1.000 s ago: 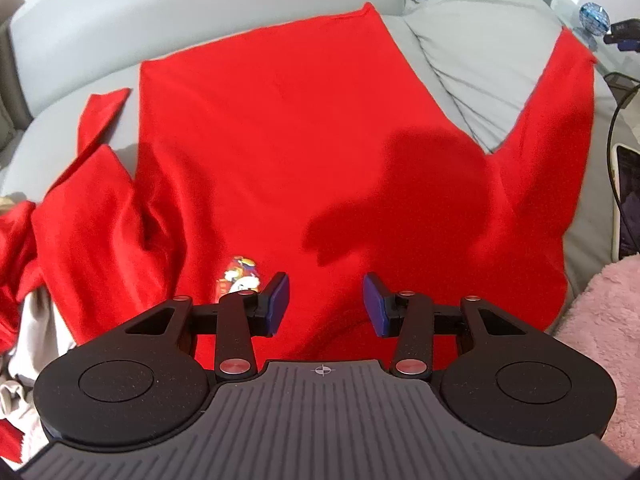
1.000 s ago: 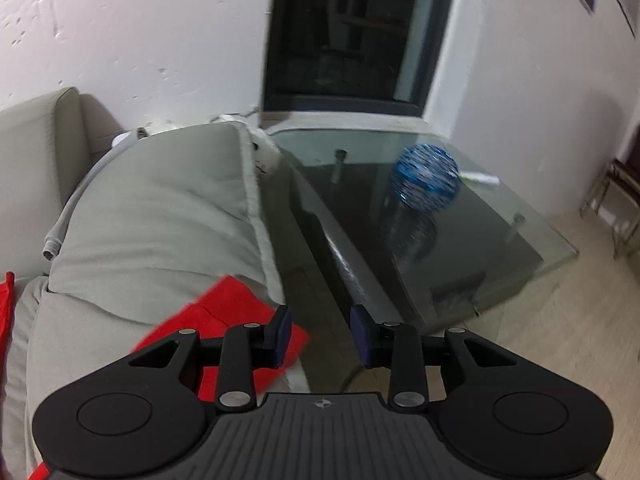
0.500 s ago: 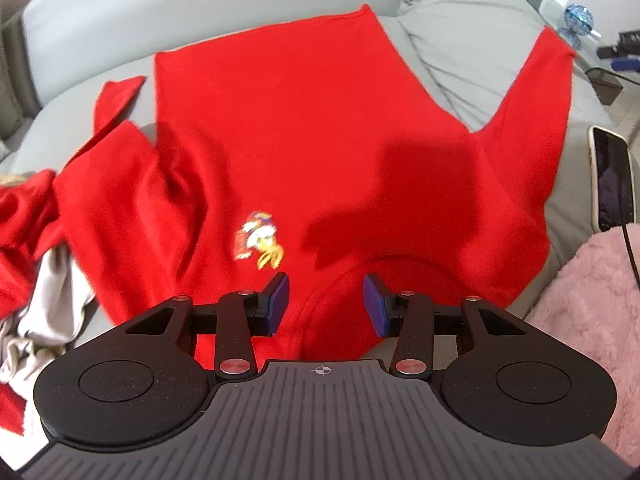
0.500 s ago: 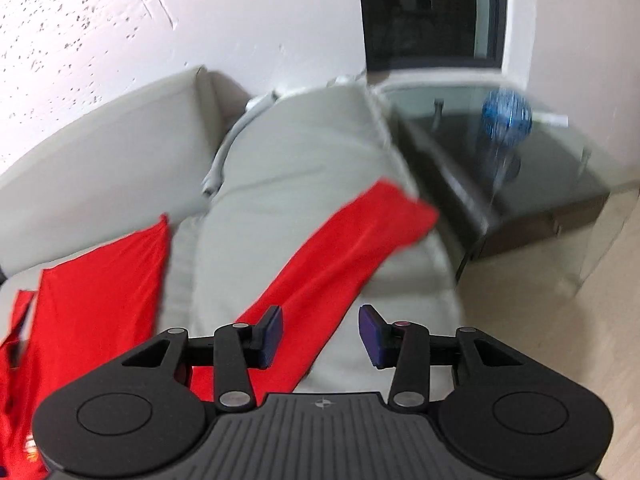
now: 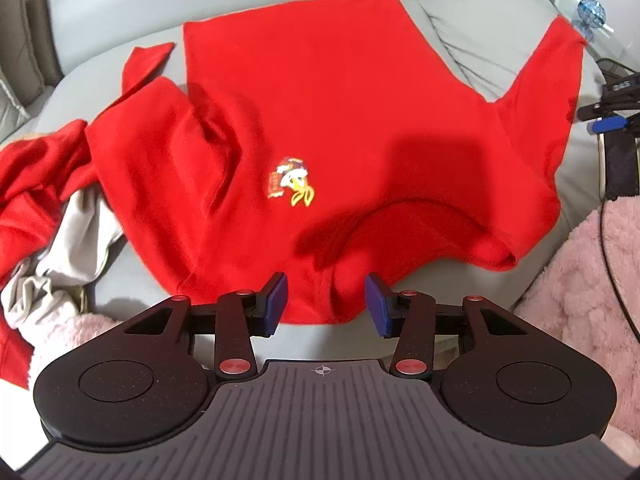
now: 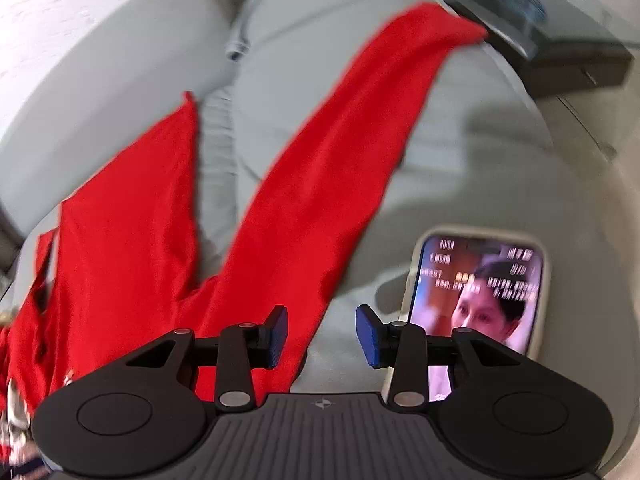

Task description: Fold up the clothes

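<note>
A red sweatshirt (image 5: 344, 112) lies spread face up on the grey sofa (image 5: 100, 8), with a small cartoon emblem (image 5: 292, 182) on its chest. The left sleeve is crumpled. The right sleeve (image 6: 344, 152) stretches straight up over a sofa cushion. My left gripper (image 5: 326, 304) hangs open just above the shirt's near edge below the collar, with nothing between its pads. My right gripper (image 6: 322, 334) hovers over the lower edge of the right sleeve. Its jaws are closing, and nothing is between them.
A lit phone (image 6: 480, 300) lies on the sofa right of my right gripper. A pink fluffy blanket (image 5: 580, 280) covers the near right. Another red garment (image 5: 28, 184) and a beige one (image 5: 76, 236) are heaped at the left. A glass table (image 6: 580, 44) stands beyond the cushion.
The left view has drawn back from the shirt's chest to its near edge. The right view has swung down from the glass table to the right sleeve and the phone.
</note>
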`<state>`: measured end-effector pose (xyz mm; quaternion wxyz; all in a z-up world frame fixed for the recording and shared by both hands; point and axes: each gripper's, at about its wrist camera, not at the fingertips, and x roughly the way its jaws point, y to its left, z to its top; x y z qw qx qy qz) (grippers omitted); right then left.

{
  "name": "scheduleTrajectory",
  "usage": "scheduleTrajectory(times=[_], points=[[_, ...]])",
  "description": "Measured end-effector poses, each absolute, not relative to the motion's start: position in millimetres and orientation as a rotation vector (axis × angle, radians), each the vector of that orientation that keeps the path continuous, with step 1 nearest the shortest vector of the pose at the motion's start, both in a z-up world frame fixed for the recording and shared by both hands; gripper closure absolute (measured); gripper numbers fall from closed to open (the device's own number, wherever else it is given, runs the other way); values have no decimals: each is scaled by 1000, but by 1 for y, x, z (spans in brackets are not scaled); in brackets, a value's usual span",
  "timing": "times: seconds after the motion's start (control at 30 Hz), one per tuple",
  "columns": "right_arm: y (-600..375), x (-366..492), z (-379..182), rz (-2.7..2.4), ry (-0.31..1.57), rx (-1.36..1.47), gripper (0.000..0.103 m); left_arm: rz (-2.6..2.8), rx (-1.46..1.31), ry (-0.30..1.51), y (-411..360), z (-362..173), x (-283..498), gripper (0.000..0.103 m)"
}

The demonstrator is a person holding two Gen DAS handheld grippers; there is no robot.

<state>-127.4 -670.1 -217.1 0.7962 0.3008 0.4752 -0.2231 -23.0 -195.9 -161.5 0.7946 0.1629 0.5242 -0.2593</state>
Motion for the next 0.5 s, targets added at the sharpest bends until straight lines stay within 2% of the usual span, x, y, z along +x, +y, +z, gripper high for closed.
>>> scheduleTrajectory(times=[0.07,0.2,0.27,0.3,0.5], points=[[-671,-123,-224,-512,1003,689,65,-552,343,1124,-191,-160,-24,54],[-669,-115,-231,-552,944,693,75,-533,334,1126,-184,-160,-23,54],[-668,-115,-233,-562,930,681,89,-524,327,1130,-180,-160,-23,54],[-667,-115,-235,-572,918,669,101,-521,323,1131,-178,-160,-22,54],[-659,-143,-220,-613,883,667,102,-523,301,1128,-173,-158,-20,54]])
